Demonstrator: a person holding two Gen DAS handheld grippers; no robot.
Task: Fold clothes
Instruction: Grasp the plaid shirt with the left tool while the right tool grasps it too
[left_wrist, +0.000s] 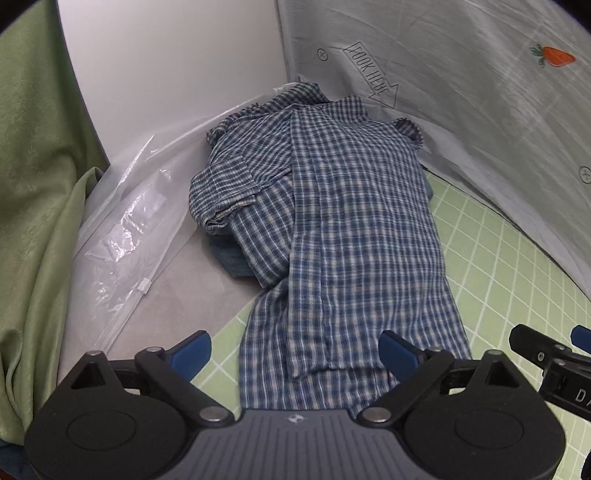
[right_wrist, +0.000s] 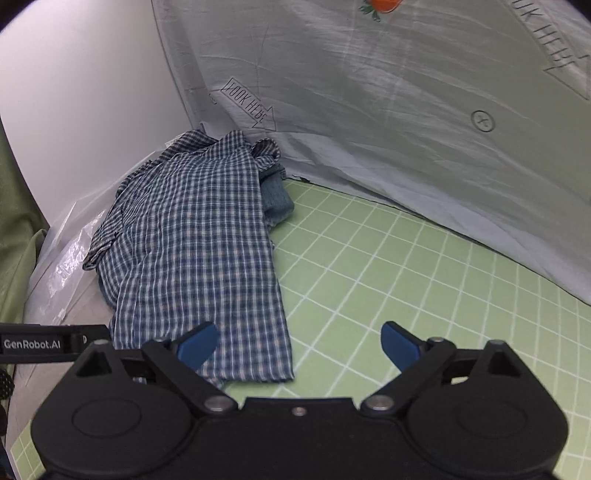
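Note:
A blue and white checked shirt (left_wrist: 332, 221) lies lengthwise on the green grid mat (left_wrist: 509, 266), folded into a long strip, its collar end bunched at the far wall. It also shows in the right wrist view (right_wrist: 192, 251). A blue knitted garment (right_wrist: 275, 201) lies under its far part. My left gripper (left_wrist: 295, 350) is open and empty, its blue fingers either side of the shirt's near hem. My right gripper (right_wrist: 299, 345) is open and empty, just right of the shirt's near right corner, above the mat (right_wrist: 406, 277).
A clear plastic zip bag (left_wrist: 125, 236) lies left of the shirt on a grey surface. A green curtain (left_wrist: 33, 184) hangs at the far left. A grey sheet with "LOOK HERE" arrows (right_wrist: 369, 110) drapes behind. The right gripper's body (left_wrist: 550, 358) shows at the left view's right edge.

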